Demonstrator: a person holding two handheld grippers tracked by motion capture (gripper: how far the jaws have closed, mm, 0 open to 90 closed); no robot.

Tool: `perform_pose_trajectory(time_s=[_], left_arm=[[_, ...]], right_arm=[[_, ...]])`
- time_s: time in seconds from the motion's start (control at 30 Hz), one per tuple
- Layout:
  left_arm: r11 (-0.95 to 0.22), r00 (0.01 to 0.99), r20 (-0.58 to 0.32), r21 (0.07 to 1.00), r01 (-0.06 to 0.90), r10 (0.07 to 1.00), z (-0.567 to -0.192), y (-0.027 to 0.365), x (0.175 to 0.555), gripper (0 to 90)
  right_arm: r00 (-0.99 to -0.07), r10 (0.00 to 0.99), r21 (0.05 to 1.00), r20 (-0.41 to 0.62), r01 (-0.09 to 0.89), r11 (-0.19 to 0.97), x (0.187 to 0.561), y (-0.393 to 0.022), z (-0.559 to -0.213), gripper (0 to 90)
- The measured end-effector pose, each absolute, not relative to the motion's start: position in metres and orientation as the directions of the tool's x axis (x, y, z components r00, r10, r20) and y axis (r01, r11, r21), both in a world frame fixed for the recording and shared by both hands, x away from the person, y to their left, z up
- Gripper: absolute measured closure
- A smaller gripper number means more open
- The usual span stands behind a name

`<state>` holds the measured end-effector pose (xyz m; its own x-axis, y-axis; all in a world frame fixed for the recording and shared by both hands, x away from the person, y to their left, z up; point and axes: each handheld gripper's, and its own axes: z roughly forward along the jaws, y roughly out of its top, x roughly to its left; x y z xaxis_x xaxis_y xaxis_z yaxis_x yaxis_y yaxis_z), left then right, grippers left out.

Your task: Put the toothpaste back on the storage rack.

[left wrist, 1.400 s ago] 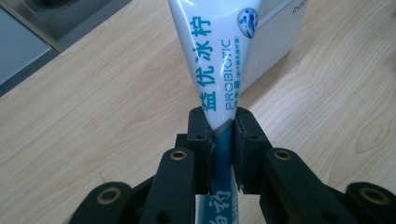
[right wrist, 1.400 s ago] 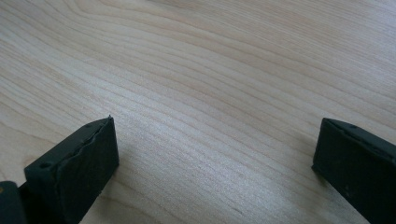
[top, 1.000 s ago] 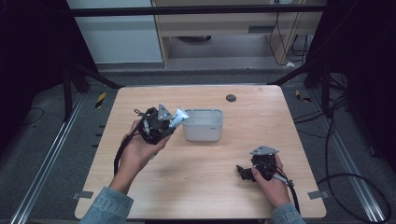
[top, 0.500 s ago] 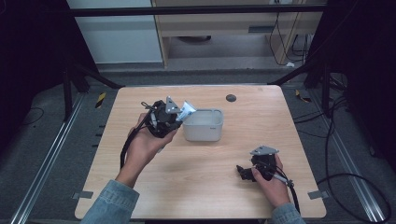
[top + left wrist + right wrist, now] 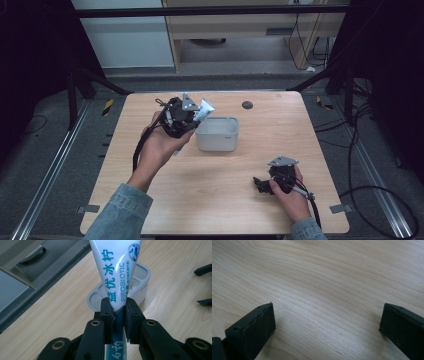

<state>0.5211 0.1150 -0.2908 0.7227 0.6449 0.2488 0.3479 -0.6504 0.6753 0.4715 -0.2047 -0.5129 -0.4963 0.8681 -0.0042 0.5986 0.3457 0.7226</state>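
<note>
Above wooden table (image 5: 150, 210), left gripper (image 5: 117, 312) jaws clamp toothpaste tube (image 5: 117, 275), lengthwise toward holder (image 5: 217, 134); right gripper (image 5: 327, 325) jaws wide.

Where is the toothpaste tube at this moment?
In the high view the toothpaste tube is left of the table's centre, clamped in the left gripper above the left rim of the white holder.

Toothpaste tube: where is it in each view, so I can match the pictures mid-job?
High view: the toothpaste tube sits left of centre, clamped in the left tool, its flat end over the left rim of the white holder.
Left gripper view: the tube rises up the middle from between the black jaws.
Right gripper view: not in it; wood tabletop between open jaws.
Shared landmark: the white holder, just behind the tube.
</note>
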Motion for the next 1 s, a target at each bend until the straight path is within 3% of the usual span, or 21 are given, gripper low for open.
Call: perform_pose_trajectory(time_s=[1.0], left_arm=[[-0.562,0.726,0.165,0.752,0.346,0.668,-0.280,0.092,0.549,78.6]], right_arm=[[-0.499,0.867,0.723,-0.009,0.596,0.350,0.472,-0.205,-0.513,0.4]])
